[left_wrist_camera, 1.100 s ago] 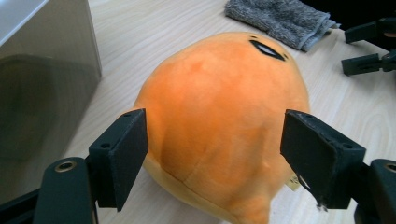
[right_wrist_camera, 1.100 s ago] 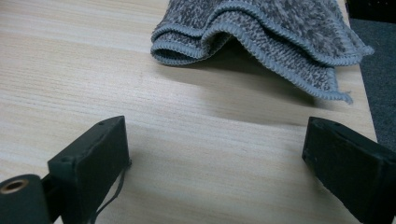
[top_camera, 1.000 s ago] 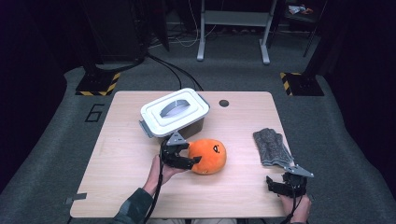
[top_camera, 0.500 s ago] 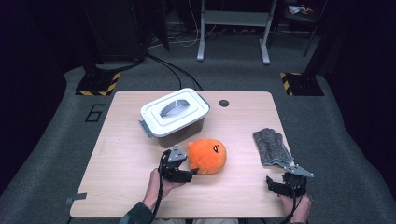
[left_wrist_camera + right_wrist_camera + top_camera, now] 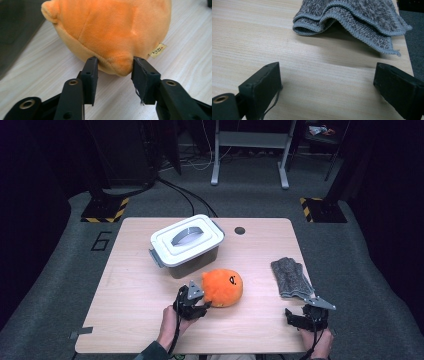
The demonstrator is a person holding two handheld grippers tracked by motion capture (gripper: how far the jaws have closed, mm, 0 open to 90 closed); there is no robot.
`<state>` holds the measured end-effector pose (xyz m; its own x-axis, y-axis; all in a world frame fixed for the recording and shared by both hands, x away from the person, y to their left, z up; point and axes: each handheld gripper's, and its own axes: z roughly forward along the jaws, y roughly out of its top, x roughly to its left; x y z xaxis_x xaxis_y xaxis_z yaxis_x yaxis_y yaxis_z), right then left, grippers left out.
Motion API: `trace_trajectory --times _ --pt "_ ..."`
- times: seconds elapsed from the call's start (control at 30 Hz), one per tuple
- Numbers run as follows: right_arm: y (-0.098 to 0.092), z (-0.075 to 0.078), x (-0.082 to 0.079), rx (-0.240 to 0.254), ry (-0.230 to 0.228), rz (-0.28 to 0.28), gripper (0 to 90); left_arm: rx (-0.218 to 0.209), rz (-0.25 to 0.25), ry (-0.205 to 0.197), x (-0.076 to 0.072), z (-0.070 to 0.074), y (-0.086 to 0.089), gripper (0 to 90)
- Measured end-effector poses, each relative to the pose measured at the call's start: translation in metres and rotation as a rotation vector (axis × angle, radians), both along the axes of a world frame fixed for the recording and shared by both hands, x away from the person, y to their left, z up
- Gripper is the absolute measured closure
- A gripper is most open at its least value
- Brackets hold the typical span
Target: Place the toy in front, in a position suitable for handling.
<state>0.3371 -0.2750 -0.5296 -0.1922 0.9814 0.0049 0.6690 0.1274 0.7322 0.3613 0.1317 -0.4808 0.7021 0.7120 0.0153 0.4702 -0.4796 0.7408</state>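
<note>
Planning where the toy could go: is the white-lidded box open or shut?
Shut: the white lid sits flat on the grey box, handle folded down, covering its whole top.

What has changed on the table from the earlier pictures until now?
The left hand-held gripper came down and back toward the person, along the near side of the orange plush toy. Its jaws have just been closing, and they now pinch a fold of the toy. The right hand-held gripper, the grey cloth and the lidded box stayed in place.
</note>
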Motion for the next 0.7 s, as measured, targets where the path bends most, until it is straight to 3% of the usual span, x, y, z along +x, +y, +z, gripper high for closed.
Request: trace_trajectory --times 0.17,0.3,0.7 --pt "0.0 0.0 0.0002 0.001 -0.001 0.0 6.8 0.002 0.007 -0.003 0.0008 0.0009 -0.0019 67.4" --pt "0.0 0.0 0.0001 0.001 -0.001 0.0 6.8 -0.023 0.013 0.002 0.0018 0.0013 -0.0018 73.3" --pt "0.0 0.0 0.0 0.0 -0.001 0.001 7.0 -0.047 0.008 0.019 0.0045 0.0035 -0.0008 73.6"
